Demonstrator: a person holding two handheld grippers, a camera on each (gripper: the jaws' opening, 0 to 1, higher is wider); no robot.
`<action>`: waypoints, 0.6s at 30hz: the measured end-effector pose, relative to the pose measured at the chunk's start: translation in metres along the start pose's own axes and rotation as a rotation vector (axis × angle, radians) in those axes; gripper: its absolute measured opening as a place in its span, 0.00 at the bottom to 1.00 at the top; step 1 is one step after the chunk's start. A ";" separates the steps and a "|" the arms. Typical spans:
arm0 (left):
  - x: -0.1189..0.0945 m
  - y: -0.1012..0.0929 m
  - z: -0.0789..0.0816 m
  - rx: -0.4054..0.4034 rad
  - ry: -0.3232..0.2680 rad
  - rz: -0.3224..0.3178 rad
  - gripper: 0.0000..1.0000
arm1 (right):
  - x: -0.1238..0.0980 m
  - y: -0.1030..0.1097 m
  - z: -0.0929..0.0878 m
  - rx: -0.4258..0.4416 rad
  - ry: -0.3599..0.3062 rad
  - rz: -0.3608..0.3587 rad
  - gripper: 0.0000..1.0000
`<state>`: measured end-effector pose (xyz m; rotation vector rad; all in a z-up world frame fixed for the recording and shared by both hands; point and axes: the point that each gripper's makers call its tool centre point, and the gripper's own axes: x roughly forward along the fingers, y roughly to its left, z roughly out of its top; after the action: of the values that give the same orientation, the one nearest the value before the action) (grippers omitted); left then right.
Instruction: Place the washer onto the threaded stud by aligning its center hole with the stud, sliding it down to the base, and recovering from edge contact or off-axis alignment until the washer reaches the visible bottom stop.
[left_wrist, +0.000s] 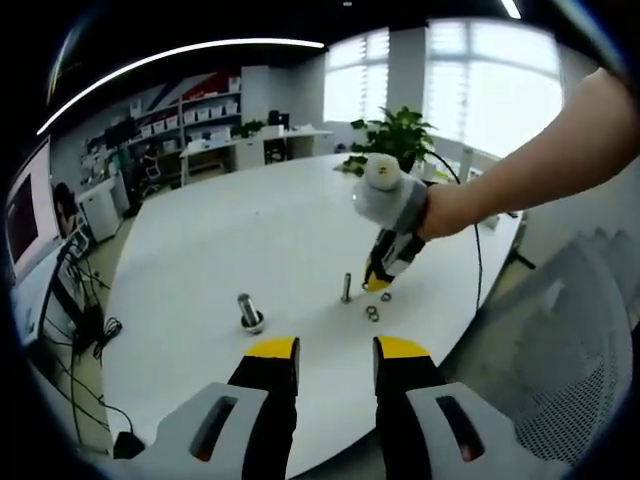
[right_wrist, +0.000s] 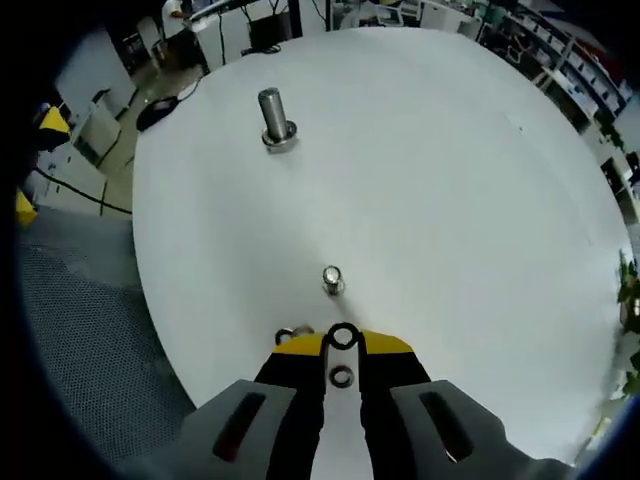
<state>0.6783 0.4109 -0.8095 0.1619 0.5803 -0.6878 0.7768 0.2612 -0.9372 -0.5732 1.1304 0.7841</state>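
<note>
A black washer (right_wrist: 343, 337) sits pinched between the yellow tips of my right gripper (right_wrist: 343, 342), just short of the small threaded stud (right_wrist: 332, 280), which I see from above. From the left gripper view the right gripper (left_wrist: 379, 280) comes down beside that stud (left_wrist: 346, 288), held by a person's hand. Another washer (right_wrist: 342, 377) lies on the table between the right fingers, and one more (right_wrist: 290, 333) lies at the left tip. Two loose washers (left_wrist: 372, 312) lie near the stud. My left gripper (left_wrist: 337, 350) hangs open over the table's near edge.
A thicker stud (right_wrist: 275, 120) with a washer at its base (left_wrist: 248, 312) stands farther left on the round white table (left_wrist: 250, 230). A cable (left_wrist: 478, 250) trails off the table edge. Desks, shelves and a plant (left_wrist: 395, 135) stand beyond.
</note>
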 end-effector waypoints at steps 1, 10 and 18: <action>0.000 -0.001 0.000 0.001 -0.001 -0.002 0.27 | -0.005 0.000 0.004 -0.006 -0.016 -0.004 0.13; 0.000 -0.002 0.003 -0.006 -0.017 -0.017 0.28 | -0.031 0.002 0.031 -0.032 -0.083 -0.020 0.13; 0.001 -0.003 0.003 0.002 -0.014 -0.020 0.28 | -0.026 0.011 0.047 -0.111 -0.071 -0.016 0.13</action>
<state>0.6778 0.4069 -0.8072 0.1533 0.5685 -0.7089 0.7894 0.2963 -0.8967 -0.6413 1.0204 0.8507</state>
